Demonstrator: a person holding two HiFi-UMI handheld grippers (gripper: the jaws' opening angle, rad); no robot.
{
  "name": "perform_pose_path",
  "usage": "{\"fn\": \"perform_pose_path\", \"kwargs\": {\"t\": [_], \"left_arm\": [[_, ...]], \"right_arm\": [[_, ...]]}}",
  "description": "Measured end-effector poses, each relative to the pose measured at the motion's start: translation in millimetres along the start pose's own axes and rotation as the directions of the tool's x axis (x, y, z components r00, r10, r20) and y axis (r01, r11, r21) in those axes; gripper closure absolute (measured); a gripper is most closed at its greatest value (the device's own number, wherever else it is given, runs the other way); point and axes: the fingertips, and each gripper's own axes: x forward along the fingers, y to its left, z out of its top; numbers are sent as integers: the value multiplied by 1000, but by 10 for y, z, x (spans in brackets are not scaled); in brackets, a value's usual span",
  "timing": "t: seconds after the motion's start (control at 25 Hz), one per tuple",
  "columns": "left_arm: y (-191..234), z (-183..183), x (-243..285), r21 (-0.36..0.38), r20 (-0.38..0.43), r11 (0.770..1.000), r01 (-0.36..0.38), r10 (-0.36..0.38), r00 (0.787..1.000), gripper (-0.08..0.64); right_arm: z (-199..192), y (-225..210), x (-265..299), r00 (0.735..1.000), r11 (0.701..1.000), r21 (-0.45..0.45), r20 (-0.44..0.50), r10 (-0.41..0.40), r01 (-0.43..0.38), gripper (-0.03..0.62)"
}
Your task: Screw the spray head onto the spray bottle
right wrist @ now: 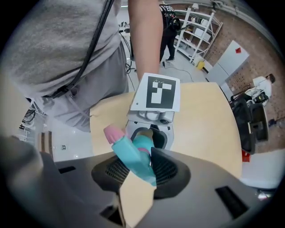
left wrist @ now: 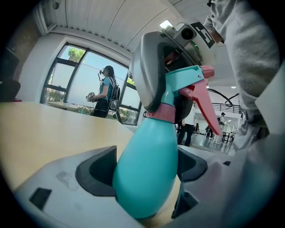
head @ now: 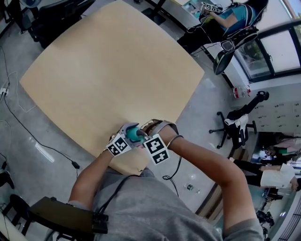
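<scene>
You have no word, number or brand here that can be read. The left black-and-white square marker (head: 118, 146) and the right black-and-white square marker (head: 156, 149) carry only block patterns, no letters. The pale print on the dark shirt (right wrist: 169, 11) of the person standing far off is too blurred to read, and the red patch (right wrist: 236, 50) on the white cabinet door (right wrist: 228, 60) is too small to make out

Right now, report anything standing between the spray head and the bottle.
Nothing visible does: the spray head sits on the spray bottle at its pink collar, with the right gripper clamped on it.
</scene>
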Motion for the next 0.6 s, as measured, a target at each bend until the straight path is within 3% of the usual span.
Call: {"fn": "perform_pose_path", "kwargs": {"t": [0.2,0.48,0.6], "left_arm": [[11,-20,-35,-16,-10,1000,-25,25,1000,196],[-163,-131,-484,122,-136,989,87,-70,988,187],[-59,-130,-971,148,-171,986,77,-51,984,187]], "right_arm": [[23,0,12,1000,999,-32,-10,8,-8,460],[59,107,41,999,993,-115,-44,17,-22,456],[112,36,-48,999,995,-98,-41,-24,20,373]]}}
